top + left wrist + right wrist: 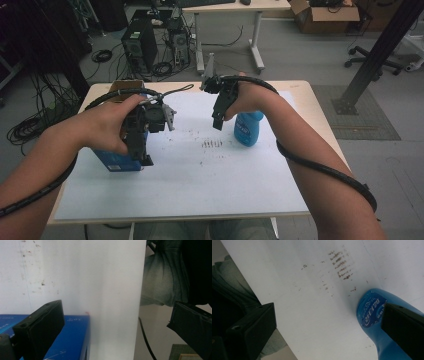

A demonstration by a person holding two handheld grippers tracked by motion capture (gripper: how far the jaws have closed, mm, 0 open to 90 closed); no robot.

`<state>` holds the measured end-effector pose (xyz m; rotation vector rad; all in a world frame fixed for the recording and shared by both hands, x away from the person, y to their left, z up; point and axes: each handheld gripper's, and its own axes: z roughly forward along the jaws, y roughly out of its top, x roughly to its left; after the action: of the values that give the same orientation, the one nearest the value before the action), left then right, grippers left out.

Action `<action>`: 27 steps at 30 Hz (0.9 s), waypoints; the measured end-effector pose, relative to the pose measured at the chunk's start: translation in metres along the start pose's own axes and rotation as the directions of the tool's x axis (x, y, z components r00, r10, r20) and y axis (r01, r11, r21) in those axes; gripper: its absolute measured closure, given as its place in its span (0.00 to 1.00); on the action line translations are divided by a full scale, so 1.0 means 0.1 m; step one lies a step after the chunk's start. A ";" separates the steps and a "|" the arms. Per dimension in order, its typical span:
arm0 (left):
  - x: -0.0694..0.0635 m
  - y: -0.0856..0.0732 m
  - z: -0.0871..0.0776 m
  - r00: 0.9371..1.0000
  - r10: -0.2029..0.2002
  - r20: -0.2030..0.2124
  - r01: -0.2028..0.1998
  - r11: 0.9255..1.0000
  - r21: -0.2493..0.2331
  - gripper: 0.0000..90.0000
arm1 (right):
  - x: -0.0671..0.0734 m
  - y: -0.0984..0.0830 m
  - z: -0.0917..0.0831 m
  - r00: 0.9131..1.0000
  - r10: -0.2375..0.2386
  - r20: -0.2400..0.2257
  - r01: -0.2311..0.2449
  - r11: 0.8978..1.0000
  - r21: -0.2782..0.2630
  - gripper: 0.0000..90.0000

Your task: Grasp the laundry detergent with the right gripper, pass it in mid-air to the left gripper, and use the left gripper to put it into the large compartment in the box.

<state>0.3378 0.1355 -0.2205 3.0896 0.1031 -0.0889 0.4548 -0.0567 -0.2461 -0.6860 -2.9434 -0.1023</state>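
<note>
A blue box [117, 162] stands at the left of the white sheet [200, 175], half hidden by the person's left hand. My left gripper [144, 152] hangs over the box's right end, jaws pointing down. In the left gripper view the left gripper [112, 326] is open, one jaw above the blue box [72, 340], with only bare sheet between the jaws. A blue bottle [248, 128] sits right of centre, its far end under the right hand. My right gripper [218, 122] is just left of it. The right gripper [327, 327] is open, one jaw over the blue bottle [370, 312].
Brown smudges [211, 144] mark the sheet's middle. On the floor beyond the table [305, 100] are computer towers [140, 45], loose cables [30, 125], a desk [255, 45], a cardboard box [325, 15] and a black post [370, 60]. The person's knee [162, 277] is beyond the table's near edge.
</note>
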 end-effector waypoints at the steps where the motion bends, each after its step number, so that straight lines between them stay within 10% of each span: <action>1: 0.00 0.01 0.00 1.000 0.005 -0.004 -0.005 1.000 0.003 0.00 | 0.00 0.00 0.00 1.000 0.000 0.000 0.000 1.000 0.000 0.00; 27: 0.01 0.00 0.06 1.000 -0.006 0.012 0.006 1.000 -0.008 0.00 | 0.26 -0.41 -0.09 0.998 -0.062 0.000 0.062 0.994 -0.089 0.00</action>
<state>0.3387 0.1354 -0.2268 3.0801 0.1122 -0.1065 0.4146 -0.0828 -0.2352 -0.6053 -2.9736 -0.2403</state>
